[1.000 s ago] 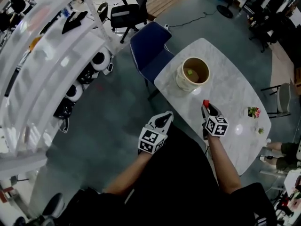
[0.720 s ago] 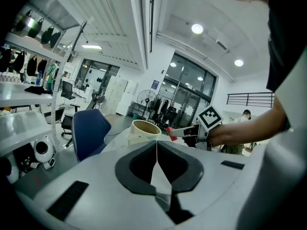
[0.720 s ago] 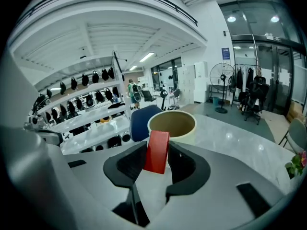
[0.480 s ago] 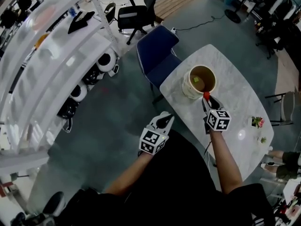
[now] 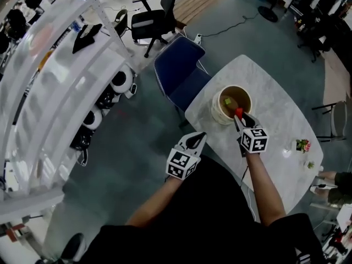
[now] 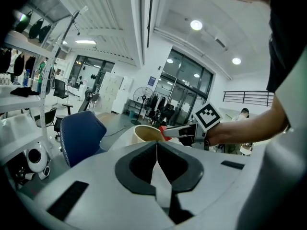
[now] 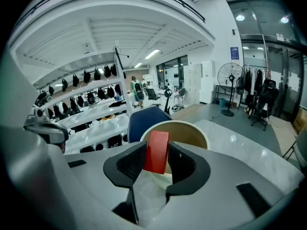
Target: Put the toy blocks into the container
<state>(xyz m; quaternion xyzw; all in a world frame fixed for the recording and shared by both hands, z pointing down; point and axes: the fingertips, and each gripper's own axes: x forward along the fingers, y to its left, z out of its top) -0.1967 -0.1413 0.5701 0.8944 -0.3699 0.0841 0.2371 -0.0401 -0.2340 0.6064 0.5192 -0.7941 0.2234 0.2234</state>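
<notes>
Right gripper: jaws clamped on red block, at 5 o'clock rim of container. Left gripper at 8 o'clock: jaws together, empty.

- I get bright, even indoor light from round recessed ceiling lamps and a long white strip light.
- The glossy white marble tabletop shows small glare spots.
- Both gripper views bow hard and blacken at the corners; the head view looks soft.
</notes>
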